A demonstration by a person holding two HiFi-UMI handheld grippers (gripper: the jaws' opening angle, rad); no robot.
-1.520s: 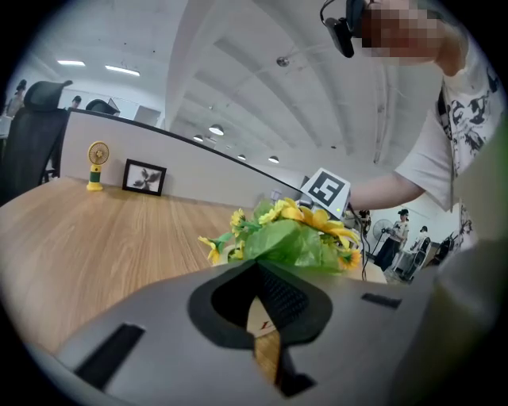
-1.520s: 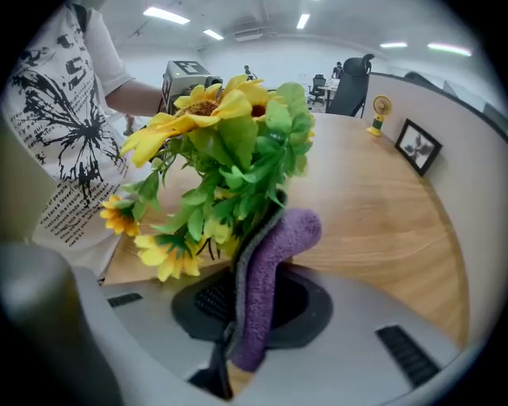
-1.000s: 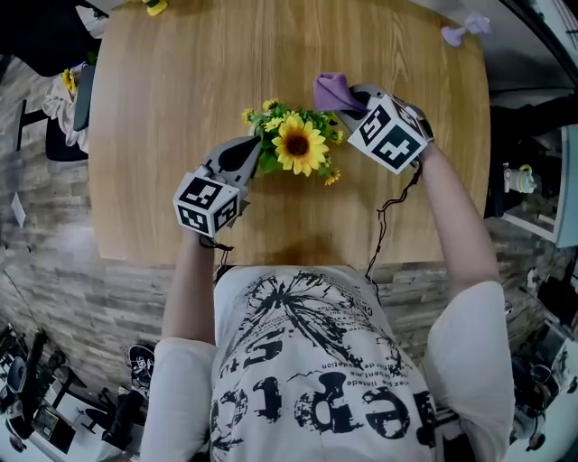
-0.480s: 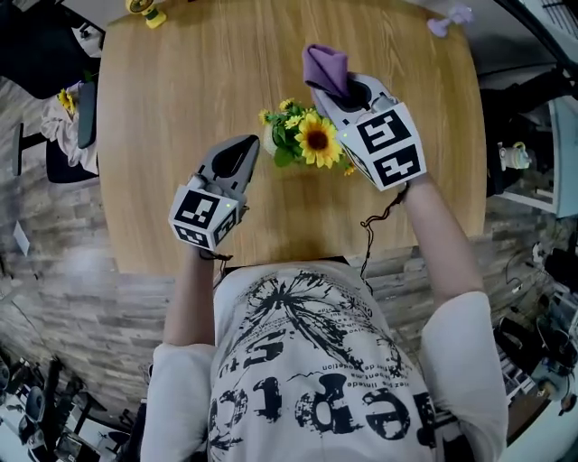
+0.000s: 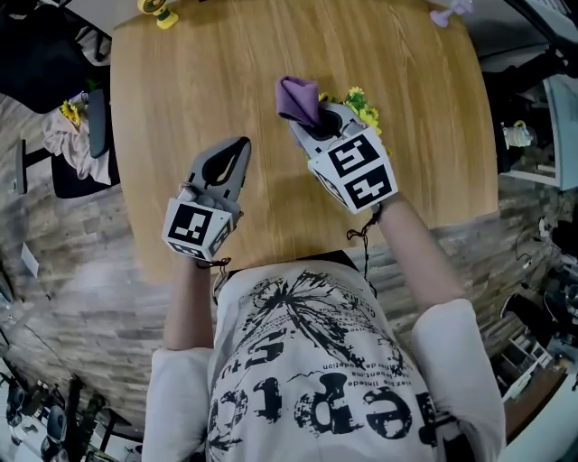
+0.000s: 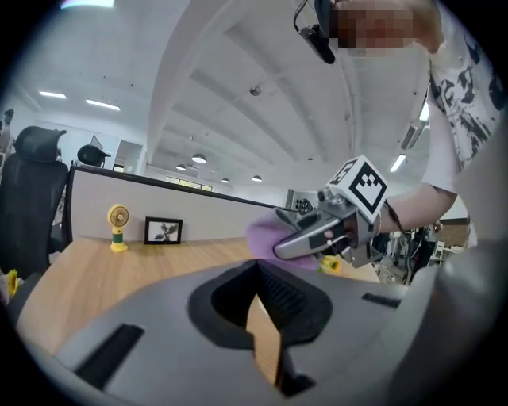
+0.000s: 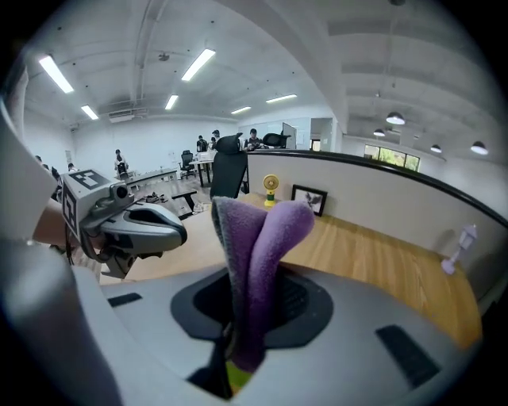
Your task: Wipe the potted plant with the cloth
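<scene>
The potted plant, a bunch of yellow flowers, stands on the wooden table and is mostly hidden behind my right gripper. That gripper is shut on the purple cloth, which sticks up folded from its jaws. In the left gripper view the right gripper hovers with the cloth just left of a flower. My left gripper is shut and holds nothing, off to the left of the plant, apart from it. Its jaws meet in the left gripper view.
A small yellow fan figure and a framed picture stand at the table's far edge. A pale purple object sits at the far right corner. A dark chair stands left of the table, and the person's torso is close to the near edge.
The left gripper has drawn back from the flowers to the left. The right gripper has swung left and rolled, carrying the cloth from the plant's right side to in front of it.
</scene>
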